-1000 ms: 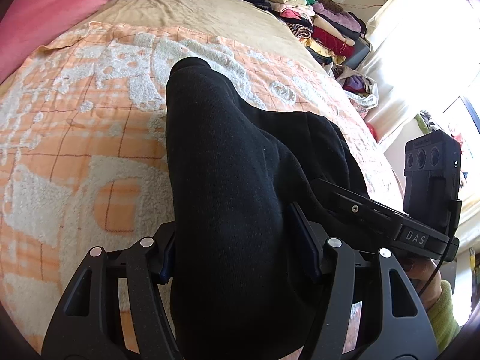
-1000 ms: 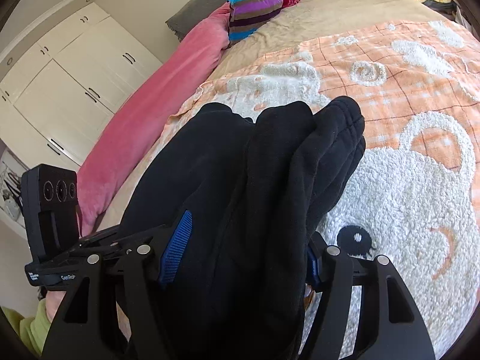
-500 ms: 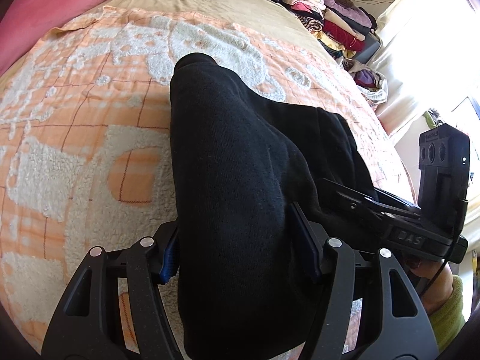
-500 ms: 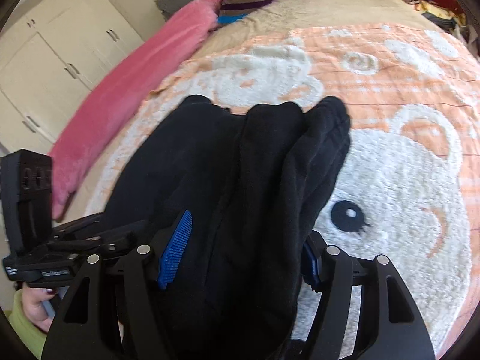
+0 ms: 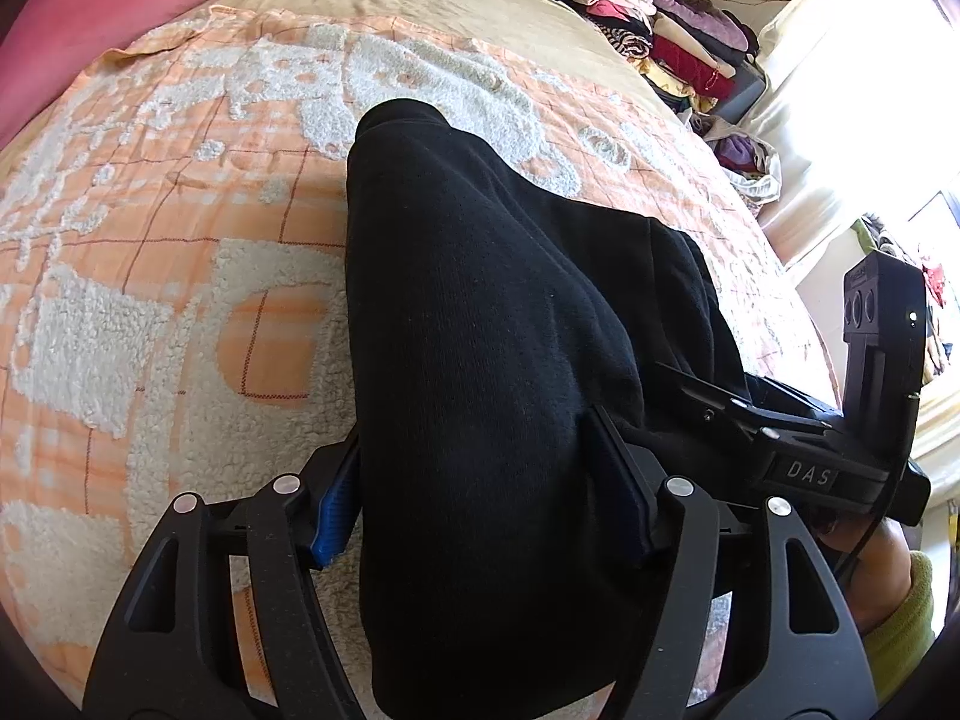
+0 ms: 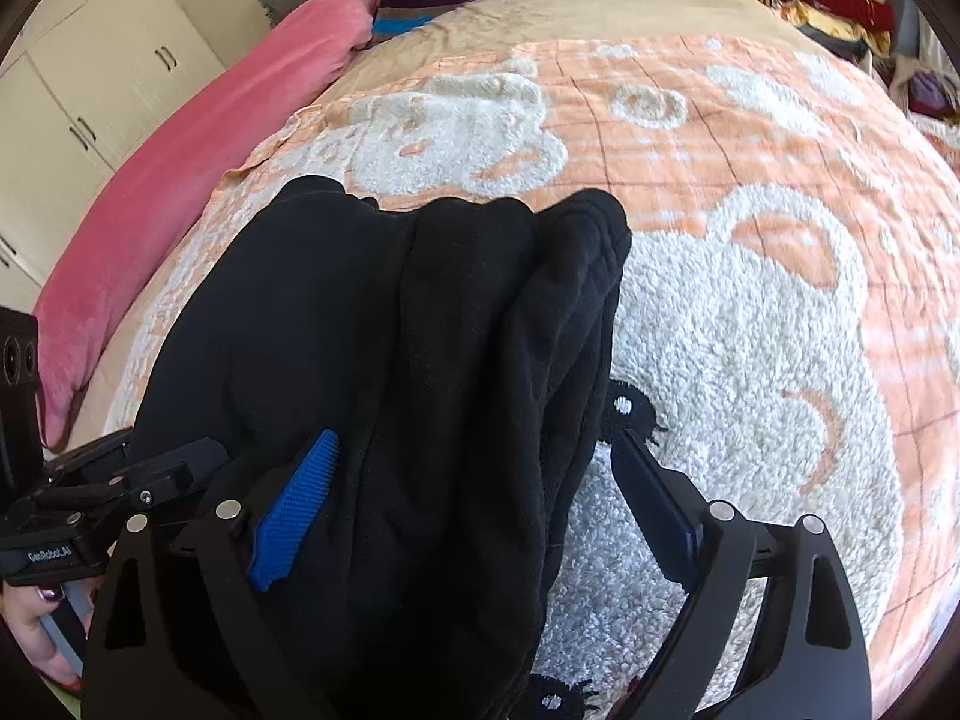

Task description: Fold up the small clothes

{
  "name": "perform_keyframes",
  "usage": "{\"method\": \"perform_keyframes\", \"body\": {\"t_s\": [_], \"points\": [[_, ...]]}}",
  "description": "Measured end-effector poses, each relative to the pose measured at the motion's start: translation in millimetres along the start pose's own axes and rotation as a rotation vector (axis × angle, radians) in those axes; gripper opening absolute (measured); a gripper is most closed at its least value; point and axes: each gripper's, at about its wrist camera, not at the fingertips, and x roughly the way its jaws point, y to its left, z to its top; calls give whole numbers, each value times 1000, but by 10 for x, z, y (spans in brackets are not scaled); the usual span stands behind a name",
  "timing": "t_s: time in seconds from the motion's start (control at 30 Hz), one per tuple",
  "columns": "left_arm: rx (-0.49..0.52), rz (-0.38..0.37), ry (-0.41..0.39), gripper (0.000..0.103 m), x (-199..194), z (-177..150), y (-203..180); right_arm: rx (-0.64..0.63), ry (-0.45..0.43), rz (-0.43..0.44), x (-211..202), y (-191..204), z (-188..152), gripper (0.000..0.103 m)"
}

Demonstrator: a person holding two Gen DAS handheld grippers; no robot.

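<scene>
Black garment (image 5: 492, 396) cut off by the bottom edge in both views; lower end unseen. Covers most of the left hand-held gripper (image 5: 486, 498) finger pads (image 5: 333, 504). Same in the right hand-held gripper (image 6: 474, 492): contact hidden under cloth. Clothes pile (image 5: 654, 36) too small to sort. Bed blanket (image 6: 750, 312) partly hidden beneath.

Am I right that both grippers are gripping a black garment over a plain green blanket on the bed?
Not quite: the blanket is not plain green. It is orange checked with fluffy white bear shapes, as the right wrist view shows. The rest stands: the left gripper and the right gripper both grip the black garment over the bed.
</scene>
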Motion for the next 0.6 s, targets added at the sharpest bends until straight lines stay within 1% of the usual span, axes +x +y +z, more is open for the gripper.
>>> {"method": "perform_keyframes", "body": {"t_s": [0.17,0.27,0.33,0.4,0.43,0.5,0.6], "points": [[1,3,0,61,-25,5,8,-35,-30,-30,-87,86,12,92],[3,5,0,61,-42,3,9,-24,-40,-38,-141,74,-19,92],[8,13,-4,61,-74,-1,9,-20,-72,-45,-225,72,-27,92],[11,15,-13,61,-130,-4,7,-29,-115,-52,-365,86,-21,95],[13,11,-20,63,-163,-8,1,-29,-137,-52,-424,103,-12,96],[27,26,-53,74,-275,0,-22,-23,-183,-48,-563,126,3,98],[45,51,-103,86,-475,23,-58,-26,-242,-34,-789,173,-11,98]]}}
